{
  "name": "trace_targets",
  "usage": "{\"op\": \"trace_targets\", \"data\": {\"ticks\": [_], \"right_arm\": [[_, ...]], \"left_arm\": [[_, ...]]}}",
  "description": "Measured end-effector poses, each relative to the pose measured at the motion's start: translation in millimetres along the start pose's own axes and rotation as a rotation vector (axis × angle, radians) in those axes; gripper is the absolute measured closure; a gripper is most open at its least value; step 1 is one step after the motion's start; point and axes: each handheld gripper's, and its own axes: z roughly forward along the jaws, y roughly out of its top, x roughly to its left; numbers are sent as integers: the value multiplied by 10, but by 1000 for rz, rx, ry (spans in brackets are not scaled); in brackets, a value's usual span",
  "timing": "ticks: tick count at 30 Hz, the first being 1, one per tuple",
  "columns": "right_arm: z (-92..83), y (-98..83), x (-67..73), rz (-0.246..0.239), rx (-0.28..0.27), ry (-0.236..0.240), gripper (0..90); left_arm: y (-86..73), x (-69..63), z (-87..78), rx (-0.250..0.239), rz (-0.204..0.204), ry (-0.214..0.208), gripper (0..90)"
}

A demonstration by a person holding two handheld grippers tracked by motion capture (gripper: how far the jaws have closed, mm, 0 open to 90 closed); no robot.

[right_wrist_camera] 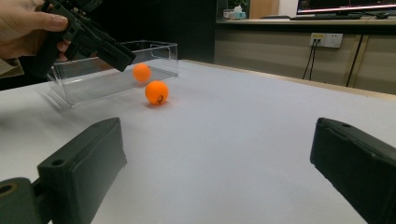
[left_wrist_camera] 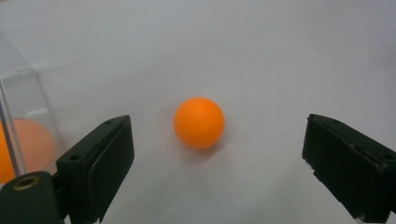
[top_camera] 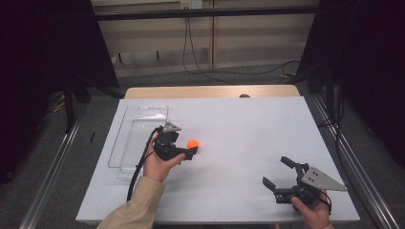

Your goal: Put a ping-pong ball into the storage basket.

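An orange ball rests on the white table sheet, just right of a clear plastic box. My left gripper hovers low over the table with its jaws open wide. The ball lies just ahead of them, touching neither. In the right gripper view the left gripper hangs above the box's near end. My right gripper is open near the front right of the sheet, holding nothing.
An orange round shape shows through the box's clear wall; I cannot tell whether it is a second ball or a reflection. The table's wooden far edge shows beyond the sheet. Metal rails flank both sides.
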Motion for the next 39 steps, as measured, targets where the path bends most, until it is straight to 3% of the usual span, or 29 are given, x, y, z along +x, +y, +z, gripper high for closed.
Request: {"op": "trace_targets", "data": {"ticks": [16,18,19,28,39], "right_arm": [[2,-1,2,2,1,1,26],[2,-1,2,1,1,1,26],[2,-1,2,2,0,2,26],[4,-1,3,1,1,1,26],[0,0,1,1,0,1,26]], "left_arm": [[-10,-16,72,-13,-11,25,90],[-7,-2,70,-1,9,33,90],[-10,-14,82,-8,-12,29,90],[-10,-24,100,-17,-16,35,90],[-11,-41,120,2,5,36,90]]}}
